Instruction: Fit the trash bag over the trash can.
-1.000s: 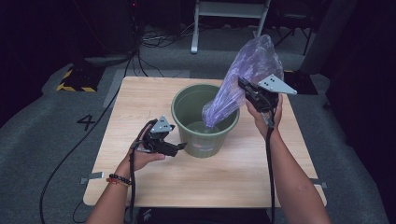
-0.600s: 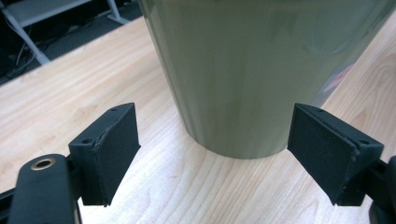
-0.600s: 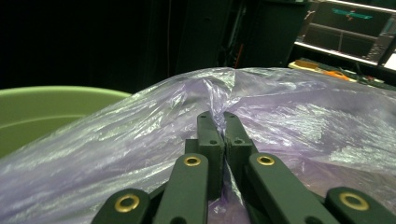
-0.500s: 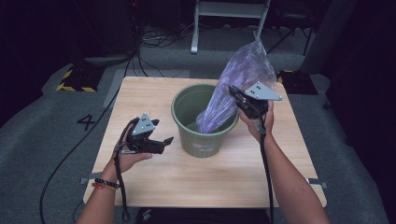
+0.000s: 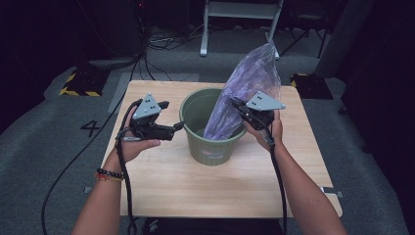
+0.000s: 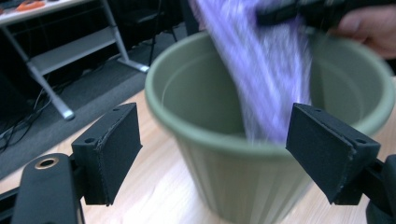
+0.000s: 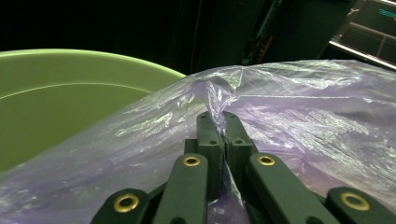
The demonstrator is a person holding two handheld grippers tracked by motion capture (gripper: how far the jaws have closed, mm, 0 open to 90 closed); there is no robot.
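Since a second ago, the left gripper [image 5: 171, 116] has risen from the tabletop beside the green bucket [image 5: 211, 147] to the height of its rim, and the purple plastic bag [image 5: 247, 90] has shifted slightly with the right hand. Left gripper: jaws spread wide with nothing between them, aimed at the bucket's near wall, close to it but apart from it. Right gripper [image 5: 236, 104]: jaws pressed together on a gathered fold of the bag, pinching it above the bucket's right rim. Bucket: upright near the middle of the wooden table [image 5: 161, 186]. Bag: translucent, tilted, its lower end hanging inside the bucket and its upper end standing well above the rim. Whether anything else lies in the bucket cannot be told.
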